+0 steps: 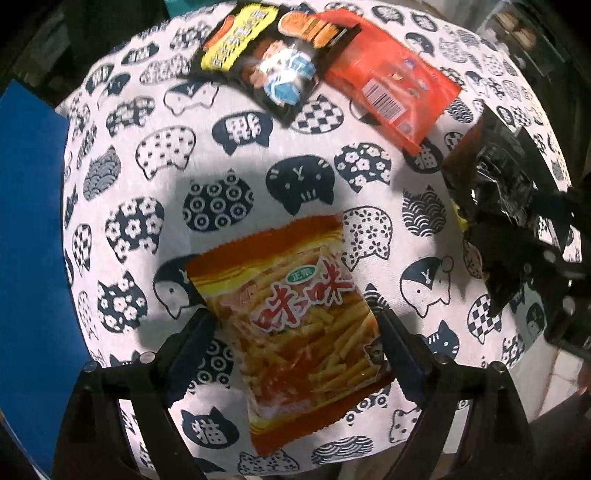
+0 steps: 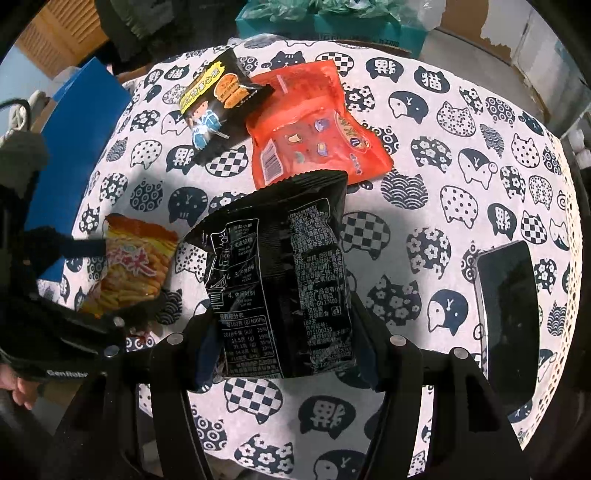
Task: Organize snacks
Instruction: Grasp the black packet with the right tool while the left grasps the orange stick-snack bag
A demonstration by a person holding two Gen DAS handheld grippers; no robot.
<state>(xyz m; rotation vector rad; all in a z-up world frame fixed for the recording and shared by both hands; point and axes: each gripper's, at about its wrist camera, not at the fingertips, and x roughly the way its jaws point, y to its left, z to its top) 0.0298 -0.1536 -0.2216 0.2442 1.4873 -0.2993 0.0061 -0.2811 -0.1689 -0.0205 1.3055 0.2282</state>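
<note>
My left gripper (image 1: 295, 325) is shut on an orange fries snack bag (image 1: 295, 332) and holds it above the cat-print tablecloth (image 1: 155, 155). The bag also shows in the right wrist view (image 2: 133, 266). My right gripper (image 2: 284, 332) is shut on a black snack bag (image 2: 280, 280), printed back facing up, also seen in the left wrist view (image 1: 495, 192). A small black and yellow snack bag (image 2: 218, 107) and a red snack bag (image 2: 314, 125) lie side by side at the far part of the table, also in the left wrist view (image 1: 266, 62) (image 1: 391, 81).
A dark phone (image 2: 506, 325) lies on the tablecloth (image 2: 443, 147) at the right. A blue box (image 2: 66, 147) stands off the table's left edge. A teal box (image 2: 332, 26) sits behind the table.
</note>
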